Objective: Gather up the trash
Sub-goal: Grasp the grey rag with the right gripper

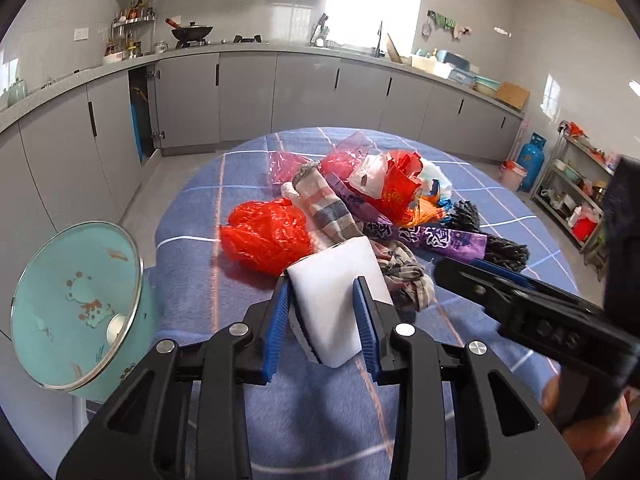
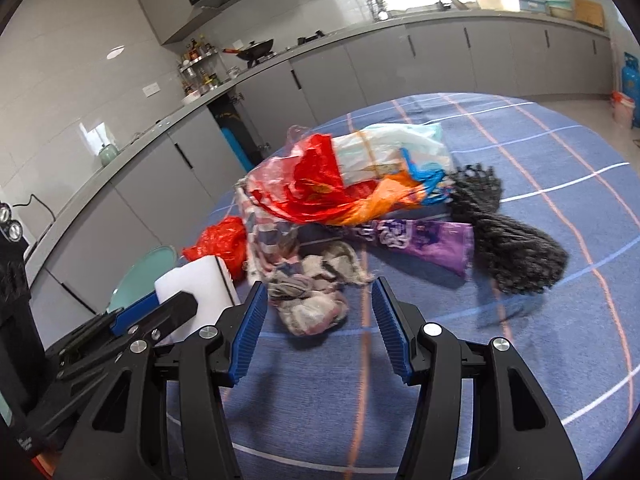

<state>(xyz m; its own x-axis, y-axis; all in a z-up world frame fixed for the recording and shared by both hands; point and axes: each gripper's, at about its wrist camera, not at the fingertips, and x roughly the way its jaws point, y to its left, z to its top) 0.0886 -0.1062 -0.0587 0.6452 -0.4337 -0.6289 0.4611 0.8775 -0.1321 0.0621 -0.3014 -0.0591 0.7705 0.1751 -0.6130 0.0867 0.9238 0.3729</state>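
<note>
The left tongs [image 1: 324,320] gripped a white foam block [image 1: 340,284], carried toward the teal enamel basin [image 1: 76,312]; the right tongs [image 2: 318,332] hung apart over a crumpled checked rag [image 2: 312,292] on the bench [image 2: 540,360].

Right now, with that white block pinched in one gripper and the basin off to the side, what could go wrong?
The left gripper pinches the white sponge block only near one end, so it might twist or slip out.

The teal basin sits tilted at the table's edge; a bump could tip it.

The open right gripper is close to the crumpled rag, and a grab might drag tangled bags along.
</note>
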